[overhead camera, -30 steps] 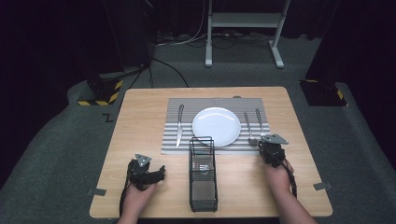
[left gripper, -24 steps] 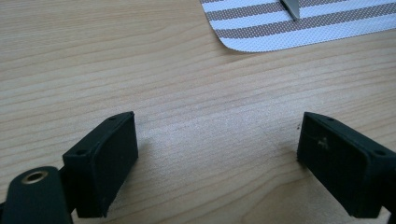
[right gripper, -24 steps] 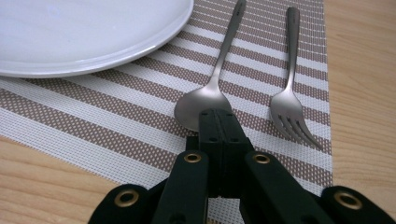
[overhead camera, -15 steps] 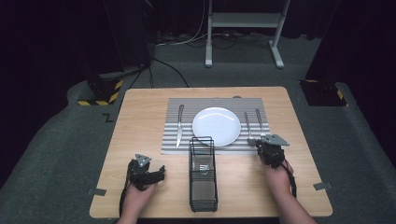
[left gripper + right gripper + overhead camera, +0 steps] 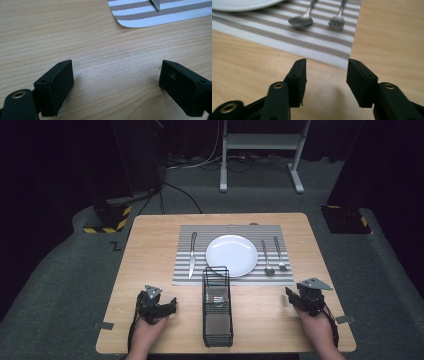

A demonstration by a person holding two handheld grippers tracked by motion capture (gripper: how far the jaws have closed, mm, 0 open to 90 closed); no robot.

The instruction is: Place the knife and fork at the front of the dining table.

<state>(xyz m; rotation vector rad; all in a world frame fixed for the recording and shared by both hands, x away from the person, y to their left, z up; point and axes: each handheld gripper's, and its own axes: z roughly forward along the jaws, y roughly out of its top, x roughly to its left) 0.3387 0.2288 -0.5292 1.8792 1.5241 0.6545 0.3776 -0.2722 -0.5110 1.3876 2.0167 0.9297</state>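
Note:
A striped placemat (image 5: 200, 272) lies on the wooden table (image 5: 150, 250) with a white plate (image 5: 231, 255) on it. A knife (image 5: 192, 254) lies left of the plate, and a spoon (image 5: 266, 257) and a fork (image 5: 279, 254) lie to its right. My left gripper (image 5: 169, 305) rests at the near left, its jaws (image 5: 116, 70) wide open over bare wood. My right gripper (image 5: 294, 297) is at the near right, just off the mat's corner. Its jaws (image 5: 327, 63) have just been opening and nothing is between them. Beyond them lie the spoon (image 5: 300, 21) and fork (image 5: 336, 21).
A black wire basket (image 5: 217, 312) lies lengthwise on the table between the two grippers, its far end touching the placemat's near edge. A corner of the placemat (image 5: 150, 15) and the knife tip (image 5: 155, 3) lie beyond the left jaws. Grey carpet surrounds the table.
The right gripper has drawn back toward the near right of the table, away from the placemat's edge, and its jaws have parted. The left gripper has stayed put.

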